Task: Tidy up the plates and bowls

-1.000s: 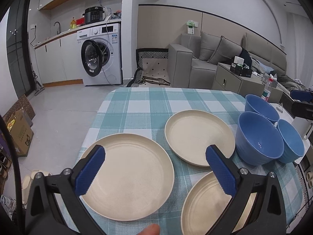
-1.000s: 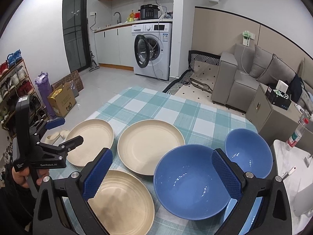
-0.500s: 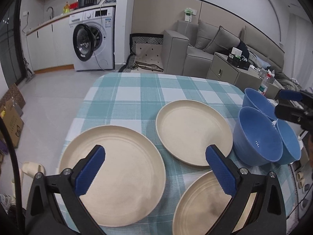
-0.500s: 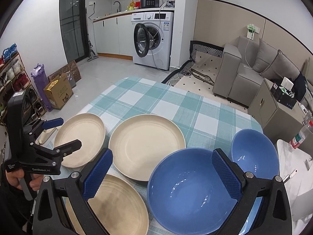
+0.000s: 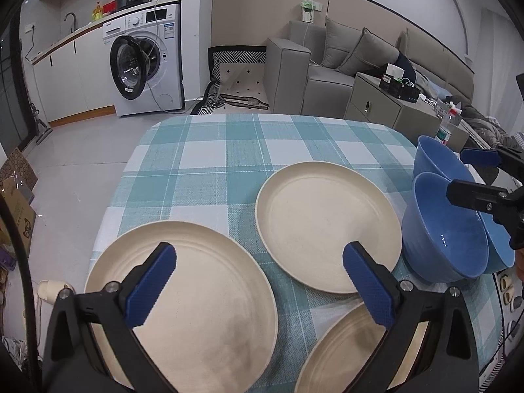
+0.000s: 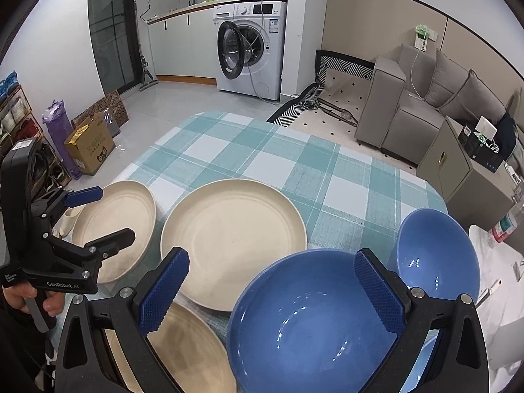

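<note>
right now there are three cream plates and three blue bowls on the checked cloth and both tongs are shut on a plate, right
Not quite: three cream plates and three blue bowls sit on the checked cloth, but neither tongs grip anything. The left wrist view shows the left tongs open above the plates; the right wrist view shows the right tongs open over a bowl.

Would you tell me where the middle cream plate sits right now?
In the right wrist view the middle cream plate lies at table centre, between the left cream plate and the nearest blue bowl.

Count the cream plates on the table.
3: left plate under the left gripper, middle plate beside the bowls, near plate at the table's front edge, partly hidden.
</note>
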